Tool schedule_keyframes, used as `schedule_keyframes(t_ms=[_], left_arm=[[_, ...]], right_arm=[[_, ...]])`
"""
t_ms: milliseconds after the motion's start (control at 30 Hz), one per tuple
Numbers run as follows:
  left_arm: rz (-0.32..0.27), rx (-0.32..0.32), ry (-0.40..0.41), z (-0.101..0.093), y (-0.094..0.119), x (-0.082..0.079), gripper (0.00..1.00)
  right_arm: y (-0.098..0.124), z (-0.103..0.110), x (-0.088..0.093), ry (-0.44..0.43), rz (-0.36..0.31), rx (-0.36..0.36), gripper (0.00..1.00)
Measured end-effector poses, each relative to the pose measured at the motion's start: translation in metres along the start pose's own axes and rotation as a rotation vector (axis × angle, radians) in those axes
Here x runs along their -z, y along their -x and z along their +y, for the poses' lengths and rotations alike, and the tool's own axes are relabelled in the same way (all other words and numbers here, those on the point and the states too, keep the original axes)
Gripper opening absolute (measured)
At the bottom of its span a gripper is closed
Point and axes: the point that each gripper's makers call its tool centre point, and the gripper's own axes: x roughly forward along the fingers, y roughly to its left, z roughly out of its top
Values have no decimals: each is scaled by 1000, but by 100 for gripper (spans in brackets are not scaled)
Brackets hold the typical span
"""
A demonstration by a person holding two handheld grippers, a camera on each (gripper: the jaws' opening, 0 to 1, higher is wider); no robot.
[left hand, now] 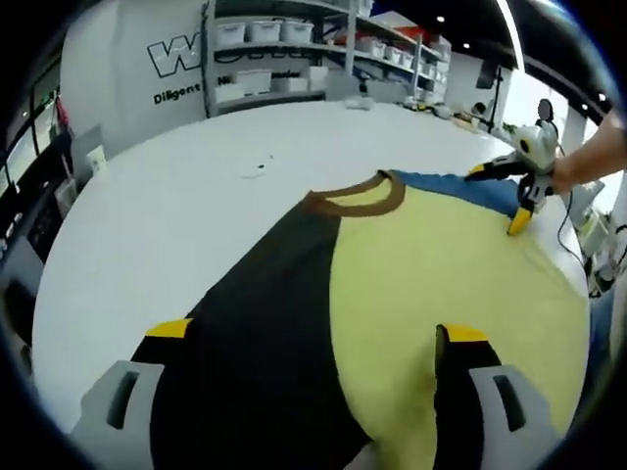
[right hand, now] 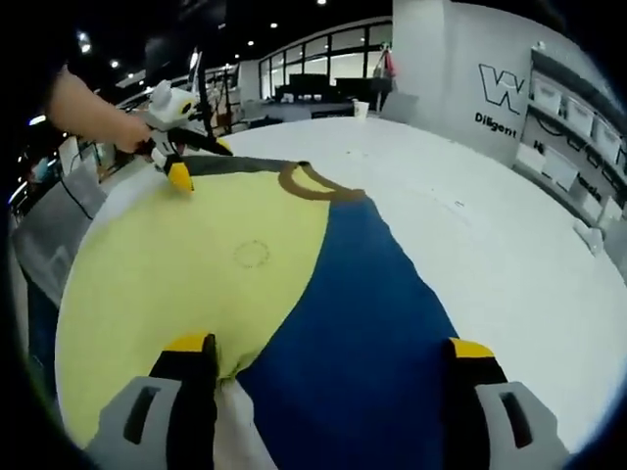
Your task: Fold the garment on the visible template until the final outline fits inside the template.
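A T-shirt lies spread on the white table (left hand: pixel 186 206), with a black panel (left hand: pixel 265 333), a yellow middle (left hand: pixel 441 264), a blue part (left hand: pixel 470 188) and a brown collar (left hand: pixel 358 199). My left gripper (left hand: pixel 313 333) hovers low over the black and yellow cloth with its jaws wide apart. It also appears as the left gripper (right hand: pixel 201 162) at the shirt's far dark edge. My right gripper (right hand: pixel 333 345) stands open over the yellow (right hand: pixel 196 264) and blue (right hand: pixel 362 323) cloth, which bunches against its left finger (right hand: pixel 196 377). Far off, the right gripper (left hand: pixel 500 198) is open at the blue part.
A person's hand (left hand: pixel 588 157) holds the far gripper; another hand (right hand: pixel 93 113) shows likewise. Shelves with white bins (left hand: pixel 284 49) stand behind the table beside a lettered wall (left hand: pixel 167 69). A small dark mark (left hand: pixel 257 168) lies on the table beyond the collar.
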Motion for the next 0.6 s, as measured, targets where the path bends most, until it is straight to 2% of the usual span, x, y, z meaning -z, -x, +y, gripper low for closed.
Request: schedule_keyframes(t_ms=[33, 67, 100, 200, 433, 533, 600], left_arm=[[39, 8, -18, -3, 0, 11, 99], [-39, 3, -52, 0, -3, 0, 99], [-40, -2, -17, 1, -2, 2, 99], [-51, 0, -19, 0, -2, 1, 100], [-72, 9, -21, 1, -1, 1, 100], [-74, 14, -26, 1, 0, 0, 100], [-54, 19, -31, 0, 1, 0, 100]], right_arm=[[-1, -1, 0, -4, -2, 5, 100], [-1, -1, 0, -2, -1, 6, 100], [-1, -2, 0, -1, -3, 7, 100], [1, -1, 2, 12, -23, -12, 100], [3, -2, 5, 43, -23, -52, 100], [5, -2, 6, 56, -11, -68, 100], [7, -3, 8, 71, 36, -72, 100]])
